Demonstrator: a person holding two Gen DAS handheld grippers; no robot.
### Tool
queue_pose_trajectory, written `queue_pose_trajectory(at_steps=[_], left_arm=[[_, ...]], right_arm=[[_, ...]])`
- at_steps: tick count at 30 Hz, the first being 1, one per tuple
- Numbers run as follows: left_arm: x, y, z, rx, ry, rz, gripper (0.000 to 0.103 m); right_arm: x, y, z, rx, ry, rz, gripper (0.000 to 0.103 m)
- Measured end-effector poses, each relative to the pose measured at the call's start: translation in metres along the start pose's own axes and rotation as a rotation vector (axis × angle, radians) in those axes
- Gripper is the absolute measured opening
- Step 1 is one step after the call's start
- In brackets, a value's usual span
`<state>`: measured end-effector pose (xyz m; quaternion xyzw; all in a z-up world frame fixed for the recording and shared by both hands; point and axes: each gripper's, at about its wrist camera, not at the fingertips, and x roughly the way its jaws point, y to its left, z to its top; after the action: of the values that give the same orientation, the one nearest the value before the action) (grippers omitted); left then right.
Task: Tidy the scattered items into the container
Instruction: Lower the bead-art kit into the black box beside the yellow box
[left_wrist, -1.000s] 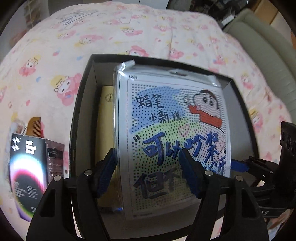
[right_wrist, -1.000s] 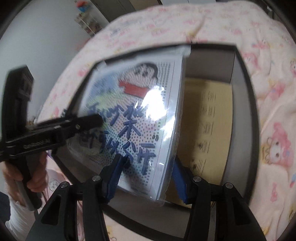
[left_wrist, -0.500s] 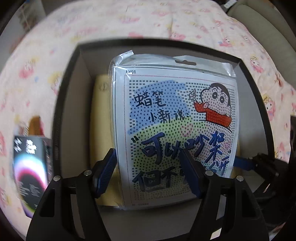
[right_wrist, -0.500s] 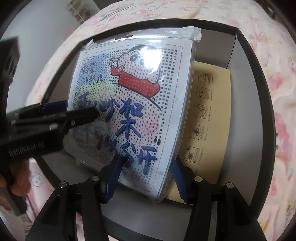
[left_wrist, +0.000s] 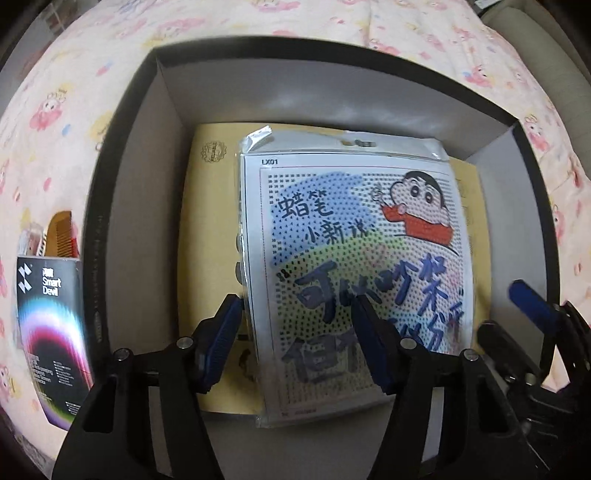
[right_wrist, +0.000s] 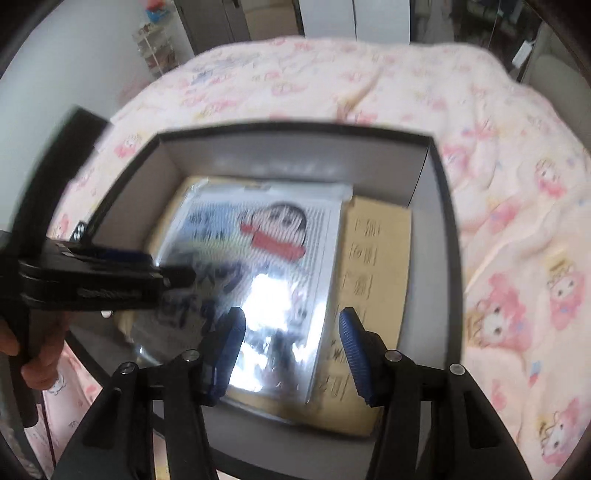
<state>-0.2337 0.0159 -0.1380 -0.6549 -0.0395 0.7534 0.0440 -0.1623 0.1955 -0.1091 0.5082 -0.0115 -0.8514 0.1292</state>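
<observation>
Both tongs (left_wrist: 295, 347) (right_wrist: 291, 354) above packet (left_wrist: 354, 266) lying in box (left_wrist: 122, 206).

Soft daylight; glare whitens the plastic sleeve (right_wrist: 273, 314), right view motion-blurred, edges fisheye-bent.

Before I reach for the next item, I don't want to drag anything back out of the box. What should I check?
1. Cartoon packet lies flat inside the black box, on the yellow envelope: ok.
2. Right tool open, nothing pinched: ok.
3. Left tool free of the packet: ok. Its jaws have just been closing, with the packet's edge under the gap, not pinched.
4. Everything boxed: not ok. The Smart Devil carton and the comb lie outside on the quilt.
</observation>
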Motion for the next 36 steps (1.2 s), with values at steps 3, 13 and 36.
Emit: queue_pose_trajectory(at_steps=[3, 13, 36], left_arm=[[0.007, 0.005, 0.003, -0.037, 0.019, -0.038, 0.065], [0.011, -0.021, -0.009, 0.066, 0.020, -0.231, 0.047], [0.010, -0.021, 0.031, -0.071, -0.059, -0.288, 0.037]], right_arm=[[0.006, -0.009, 0.003, 0.031, 0.045, 0.074, 0.048], [-0.002, -0.006, 0.013, 0.041, 0.039, 0.068, 0.048], [0.034, -0.012, 0.035, 0.091, 0.104, 0.144, 0.047]])
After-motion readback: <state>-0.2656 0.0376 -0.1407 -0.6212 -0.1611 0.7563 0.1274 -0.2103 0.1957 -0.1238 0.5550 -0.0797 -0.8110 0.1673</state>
